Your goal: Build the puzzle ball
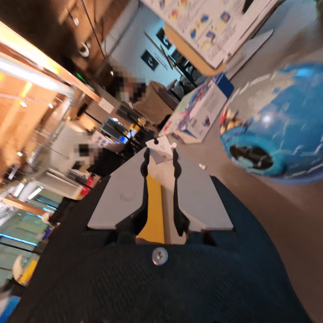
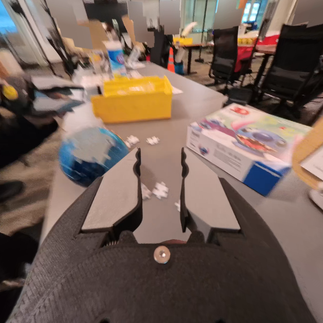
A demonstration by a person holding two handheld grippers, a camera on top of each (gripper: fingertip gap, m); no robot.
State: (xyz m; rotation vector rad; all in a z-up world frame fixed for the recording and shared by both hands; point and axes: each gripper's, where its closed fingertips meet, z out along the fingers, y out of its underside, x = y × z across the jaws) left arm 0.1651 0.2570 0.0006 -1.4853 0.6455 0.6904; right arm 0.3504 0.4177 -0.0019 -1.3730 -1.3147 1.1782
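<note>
While the left gripper (image 1: 160,152) has its fingers clamped on one white puzzle piece (image 1: 161,148), held up in the air, the half-built blue puzzle ball (image 2: 90,155) sits on the grey table (image 2: 166,127) off to its right. The right gripper (image 2: 160,153) hovers with fingers apart and empty, above loose pieces (image 2: 160,189) near the puzzle box (image 2: 237,148). I'd say a piece is being carried over; next it needs turning and lining up with the ball's open edge.
</note>
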